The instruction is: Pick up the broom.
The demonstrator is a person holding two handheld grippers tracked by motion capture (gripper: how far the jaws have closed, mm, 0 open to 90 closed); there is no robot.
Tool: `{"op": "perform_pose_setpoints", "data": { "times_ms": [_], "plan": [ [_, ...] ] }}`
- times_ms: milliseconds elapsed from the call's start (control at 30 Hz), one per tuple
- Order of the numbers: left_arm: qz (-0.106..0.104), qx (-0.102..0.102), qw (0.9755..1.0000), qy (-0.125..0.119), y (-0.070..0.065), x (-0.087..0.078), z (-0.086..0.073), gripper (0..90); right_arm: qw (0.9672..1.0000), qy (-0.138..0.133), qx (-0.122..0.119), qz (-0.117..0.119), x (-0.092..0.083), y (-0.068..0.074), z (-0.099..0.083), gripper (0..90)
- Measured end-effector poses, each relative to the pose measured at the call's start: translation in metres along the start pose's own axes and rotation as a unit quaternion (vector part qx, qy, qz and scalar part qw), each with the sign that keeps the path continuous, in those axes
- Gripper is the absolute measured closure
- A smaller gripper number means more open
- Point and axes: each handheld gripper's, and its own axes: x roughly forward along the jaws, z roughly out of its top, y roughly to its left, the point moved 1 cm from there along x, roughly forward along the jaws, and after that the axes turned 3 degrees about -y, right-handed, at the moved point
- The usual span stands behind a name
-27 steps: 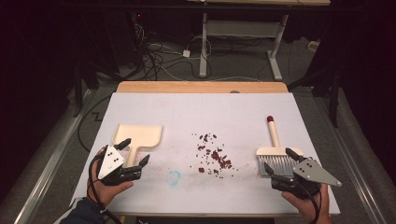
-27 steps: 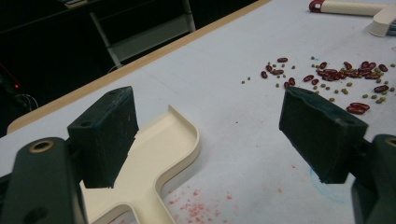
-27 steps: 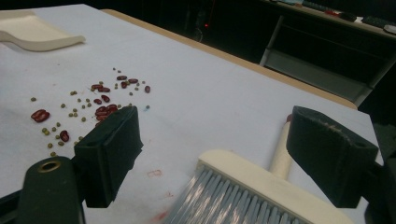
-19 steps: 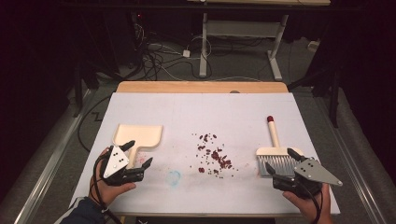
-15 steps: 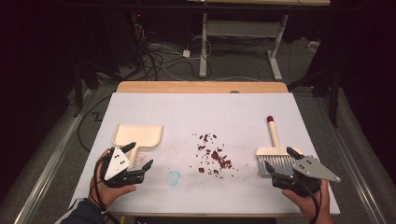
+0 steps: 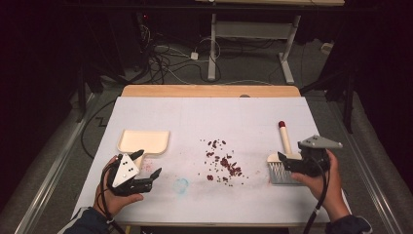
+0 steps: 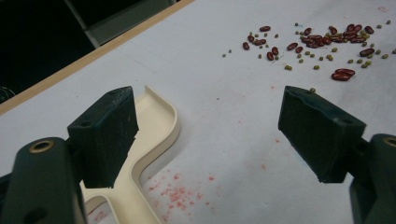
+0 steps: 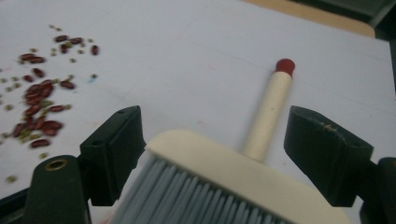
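A cream dustpan (image 6: 144, 141) lies at the left of the white table, its handle toward me. My left gripper (image 6: 147, 164) stands open just right of that handle; in the left gripper view the dustpan (image 7: 156, 130) lies beside the left pad (image 7: 107, 135), untouched. Red beans and small green ones (image 6: 221, 163) are scattered mid-table. At the right lies a brush (image 6: 281, 165) with grey bristles and a red-tipped handle (image 8: 270, 109). My right gripper (image 8: 219, 154) hangs open above the brush head (image 8: 224, 175), its jaws on either side, apart from it.
A white sheet (image 6: 243, 117) covers the table, with a wooden edge (image 6: 209, 90) at the back. A faint blue stain (image 6: 181, 185) and red smudges (image 7: 180, 193) mark the sheet. Behind the table are cables and a desk frame on the dark floor.
My right gripper has moved forward over the brush head. My left gripper has shifted slightly right, beside the dustpan's handle. Beans, dustpan and brush lie as before.
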Motion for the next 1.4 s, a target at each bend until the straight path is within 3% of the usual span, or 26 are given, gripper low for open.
{"op": "perform_pose_setpoints", "data": {
  "times_ms": [67,100,200,300,400,433,467,500,533,633,767,1033,1267,1367,1400],
  "plan": [
    [0.0,-0.001,1.0,0.002,0.0,0.0,0.0,19.5,0.9993,0.031,0.016,-0.015,0.015,-0.012,0.009,24.1],
    [0.001,-0.002,1.0,0.002,0.0,0.0,0.0,19.5,0.9993,0.031,0.016,-0.015,0.015,-0.012,0.009,24.1],
    [0.002,0.002,1.0,0.001,0.001,0.001,-0.001,19.5,0.995,0.082,0.055,-0.017,0.045,-0.032,0.02,28.0],
    [0.002,0.002,1.0,0.003,0.002,0.001,-0.002,19.4,0.9877,0.133,0.077,-0.028,0.07,-0.045,0.02,31.4],
    [0.003,0.003,1.0,0.006,0.001,0.002,-0.002,19.5,0.9781,0.176,0.109,-0.024,0.09,-0.055,0.016,37.8],
    [0.003,0.004,1.0,0.006,0.001,0.002,-0.002,19.5,0.9781,0.176,0.109,-0.024,0.09,-0.055,0.016,37.8],
    [0.003,0.004,1.0,0.006,0.001,0.002,-0.002,19.5,0.9746,0.199,0.097,-0.036,0.098,-0.055,0.016,41.5],
    [0.002,0.004,1.0,0.007,0.001,0.002,-0.002,19.5,0.9746,0.199,0.097,-0.036,0.098,-0.055,0.016,41.5],
    [0.001,0.005,0.9999,0.009,0.001,0.003,-0.002,19.5,0.9725,0.214,0.079,-0.046,0.1,-0.051,0.02,46.6],
    [0.001,0.006,0.9999,0.011,0.0,0.003,-0.002,19.4,0.9728,0.219,0.067,-0.033,0.101,-0.047,0.023,63.0],
    [-0.004,0.006,0.9998,0.016,-0.002,0.004,-0.002,19.4,0.971,0.227,0.062,-0.042,0.103,-0.043,0.026,64.3],
    [-0.01,0.007,0.9997,0.019,-0.002,0.008,-0.001,19.4,0.9718,0.223,0.057,-0.051,0.105,-0.038,0.027,69.9],
    [-0.011,0.006,0.9997,0.019,-0.002,0.007,-0.001,19.5,0.9778,0.194,0.066,-0.044,0.101,-0.039,0.021,70.5],
    [-0.01,0.006,0.9997,0.021,-0.002,0.007,-0.001,19.5,0.9821,0.17,0.074,-0.031,0.098,-0.041,0.017,70.7],
    [-0.01,0.006,0.9997,0.021,-0.002,0.007,-0.002,19.5,0.9849,0.153,0.075,-0.03,0.095,-0.041,0.015,70.7]
  ]
}}
